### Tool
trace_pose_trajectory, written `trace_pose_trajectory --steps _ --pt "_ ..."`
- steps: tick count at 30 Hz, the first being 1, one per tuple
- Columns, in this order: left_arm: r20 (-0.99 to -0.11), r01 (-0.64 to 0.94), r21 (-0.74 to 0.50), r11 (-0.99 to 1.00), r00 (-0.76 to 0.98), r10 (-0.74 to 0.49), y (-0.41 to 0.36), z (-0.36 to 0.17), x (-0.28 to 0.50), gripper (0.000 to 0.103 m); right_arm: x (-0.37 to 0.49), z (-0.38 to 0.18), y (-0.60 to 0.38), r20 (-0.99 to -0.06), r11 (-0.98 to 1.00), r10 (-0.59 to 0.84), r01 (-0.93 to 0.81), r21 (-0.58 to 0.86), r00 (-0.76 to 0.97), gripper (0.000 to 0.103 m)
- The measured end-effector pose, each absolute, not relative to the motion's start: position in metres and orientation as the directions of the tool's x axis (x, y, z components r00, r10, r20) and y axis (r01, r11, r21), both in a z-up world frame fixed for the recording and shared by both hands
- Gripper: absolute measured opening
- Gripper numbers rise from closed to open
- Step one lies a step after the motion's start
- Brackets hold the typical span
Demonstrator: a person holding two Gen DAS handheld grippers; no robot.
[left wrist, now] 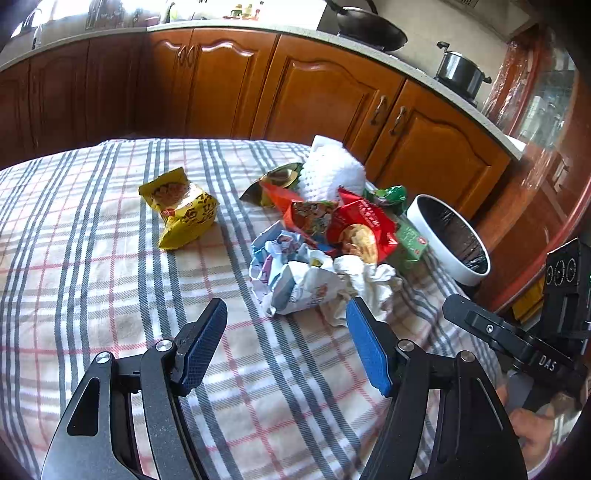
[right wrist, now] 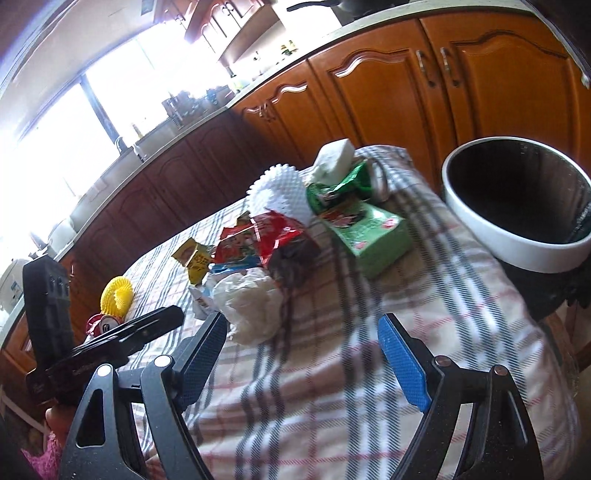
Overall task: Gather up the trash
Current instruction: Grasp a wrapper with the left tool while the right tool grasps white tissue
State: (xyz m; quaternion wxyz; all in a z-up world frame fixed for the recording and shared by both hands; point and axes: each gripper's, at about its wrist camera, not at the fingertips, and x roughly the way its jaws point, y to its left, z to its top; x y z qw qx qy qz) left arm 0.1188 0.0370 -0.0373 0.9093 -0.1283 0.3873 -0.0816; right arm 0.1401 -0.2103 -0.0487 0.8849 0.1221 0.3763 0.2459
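A pile of trash lies on the checked tablecloth (left wrist: 92, 240): crumpled white paper (left wrist: 365, 280), a crumpled printed wrapper (left wrist: 291, 273), red snack bags (left wrist: 360, 229), a green box (left wrist: 410, 243), white foam netting (left wrist: 328, 170). A yellow snack bag (left wrist: 181, 210) lies apart to the left. A white-rimmed bin (left wrist: 448, 240) with a black liner stands at the table's right edge. My left gripper (left wrist: 286, 325) is open and empty, just short of the crumpled wrapper. My right gripper (right wrist: 303, 332) is open and empty, near the white paper (right wrist: 251, 302); the bin (right wrist: 517, 206) is to its right.
Wooden kitchen cabinets (left wrist: 314, 96) run behind the table, with a pot (left wrist: 460, 72) and a pan (left wrist: 369, 29) on the counter. In the right wrist view a yellow foam net (right wrist: 117, 295) and a red can (right wrist: 101, 326) lie at the table's far left. The green box (right wrist: 369, 236) lies near the bin.
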Motion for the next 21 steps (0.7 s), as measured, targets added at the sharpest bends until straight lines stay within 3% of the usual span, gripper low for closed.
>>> trace_pose_trajectory --steps 2,6,11,13,14,15,17,21 --pt "-0.685 0.057 -0.309 0.949 0.679 -0.263 0.037 -0.039 0.123 0.068 0.144 -0.051 -0.205 -0.606 0.841 0.541 -0.350 0.413 0.583 0.083" --pt "-0.678 0.072 -0.350 0.934 0.668 -0.306 0.039 -0.040 0.134 0.068 0.155 -0.056 -0.198 -0.611 0.825 0.565 -0.353 0.441 0.555 0.060" --pt "-0.691 0.095 -0.351 0.932 0.645 -0.326 0.035 -0.049 0.152 0.068 0.171 -0.067 -0.189 -0.617 0.802 0.597 -0.354 0.482 0.513 0.052" --pt "-0.692 0.110 -0.364 0.925 0.632 -0.348 0.033 -0.053 0.155 0.054 0.178 -0.072 -0.185 -0.618 0.786 0.617 -0.356 0.505 0.487 0.043" --pt "-0.698 0.122 -0.366 0.923 0.620 -0.358 0.030 -0.056 0.156 0.033 0.179 -0.074 -0.183 -0.618 0.780 0.625 -0.361 0.511 0.476 0.030" --pt "-0.704 0.127 -0.366 0.922 0.610 -0.363 0.028 -0.058 0.157 0.024 0.180 -0.075 -0.180 -0.620 0.773 0.634 -0.370 0.515 0.463 0.015" --pt "-0.699 0.132 -0.365 0.922 0.615 -0.364 0.027 -0.058 0.155 0.017 0.176 -0.074 -0.179 -0.620 0.771 0.637 -0.383 0.509 0.457 0.012" --pt "-0.679 0.141 -0.350 0.926 0.643 -0.355 0.024 -0.048 0.142 0.012 0.164 -0.068 -0.184 -0.613 0.774 0.634 -0.402 0.490 0.473 0.011"
